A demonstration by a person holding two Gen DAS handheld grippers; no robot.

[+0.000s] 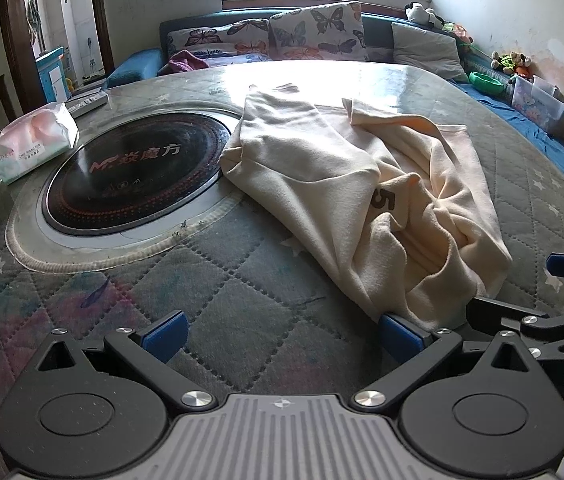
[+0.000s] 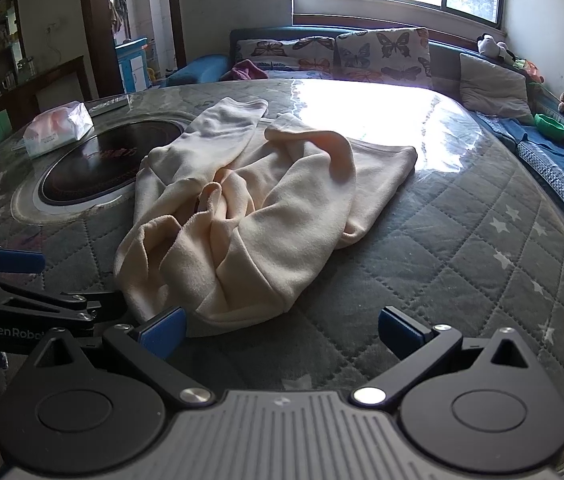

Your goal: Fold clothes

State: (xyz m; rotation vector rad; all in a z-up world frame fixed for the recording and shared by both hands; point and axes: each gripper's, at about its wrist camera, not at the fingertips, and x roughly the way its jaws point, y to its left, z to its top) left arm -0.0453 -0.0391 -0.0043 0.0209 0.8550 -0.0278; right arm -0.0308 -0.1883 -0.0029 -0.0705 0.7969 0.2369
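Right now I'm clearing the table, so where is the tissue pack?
In both views the tissue pack lies far left on the table, just left of the round black hotplate, apart from the cream garment.

1. Ahead of the left gripper (image 1: 282,336), the garment (image 1: 345,184) is cream with a dark "5".
2. The gripper's pads (image 1: 164,334) are blue, its arms black.
3. Under it, the table cover (image 1: 210,280) is grey-green, quilted in diamonds with white stars.
4. Ahead to its left, the round hotplate (image 1: 130,172) is black with red lettering.
5. Far ahead, the cushions (image 1: 317,32) bear butterflies.
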